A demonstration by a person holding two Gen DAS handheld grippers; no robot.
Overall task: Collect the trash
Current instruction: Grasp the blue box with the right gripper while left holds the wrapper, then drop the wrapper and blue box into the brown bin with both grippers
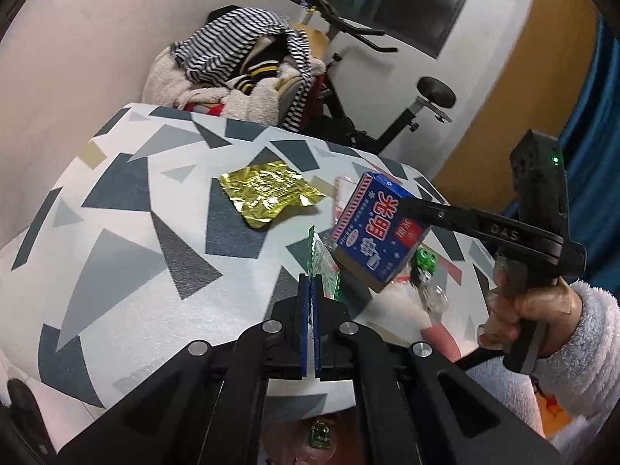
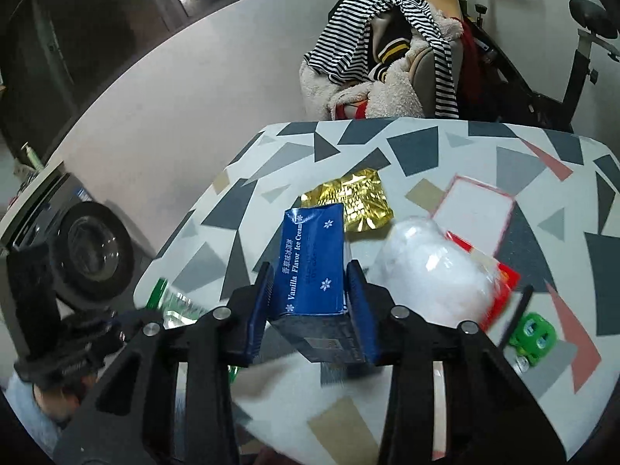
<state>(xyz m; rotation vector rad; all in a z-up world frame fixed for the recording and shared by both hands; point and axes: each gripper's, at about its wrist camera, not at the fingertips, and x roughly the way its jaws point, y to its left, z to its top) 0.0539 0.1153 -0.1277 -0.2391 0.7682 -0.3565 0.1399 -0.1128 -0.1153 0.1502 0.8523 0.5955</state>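
Pick-up step under way. Right gripper squeezes blue ice cream box, lifted off worktop. Left gripper pinched tight on green wrapper. Next: carry both to bin, not seen here.

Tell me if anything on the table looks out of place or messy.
Yes: litter lies loose on the table: a crumpled gold foil wrapper, a red-edged white packet, a clear plastic bag and a green cap.

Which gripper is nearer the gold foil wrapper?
Right. The right gripper, clamping the blue ice cream box, sits just before the gold foil wrapper; the left gripper is farther back.
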